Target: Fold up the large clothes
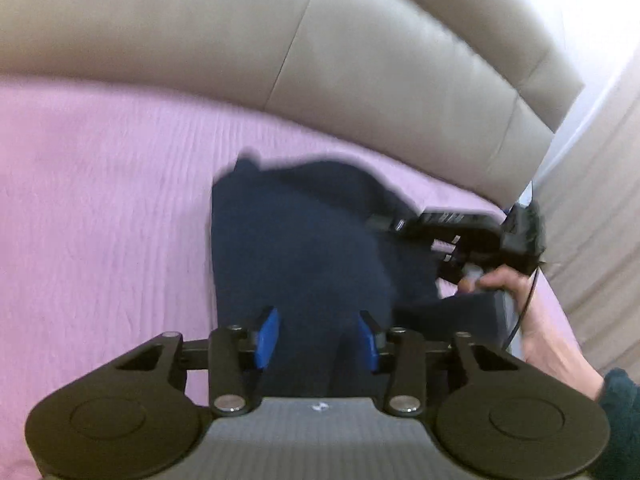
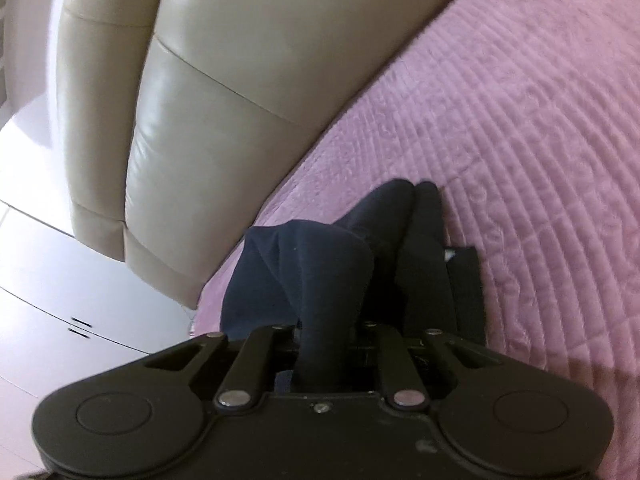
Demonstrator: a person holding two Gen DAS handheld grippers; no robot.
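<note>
A dark navy garment (image 1: 296, 240) lies bunched on the pink quilted bedspread (image 1: 100, 208). My left gripper (image 1: 317, 338) sits over its near edge. Navy cloth fills the whole gap between its blue pads (image 1: 267, 336) and runs back to the gripper's body. My right gripper (image 1: 382, 224) reaches in from the right, held by a hand (image 1: 504, 280), with its tip on the garment's far right part. In the right wrist view a ridge of the navy garment (image 2: 328, 272) rises straight into my right gripper (image 2: 332, 330), whose fingers stand close together on it with the pads hidden.
A beige leather headboard (image 1: 280, 48) rises behind the bed and stands close at the left in the right wrist view (image 2: 192, 128). White cabinet doors (image 2: 60, 300) lie beyond the bed's edge there. A dark green sleeve (image 1: 620, 408) shows at the lower right.
</note>
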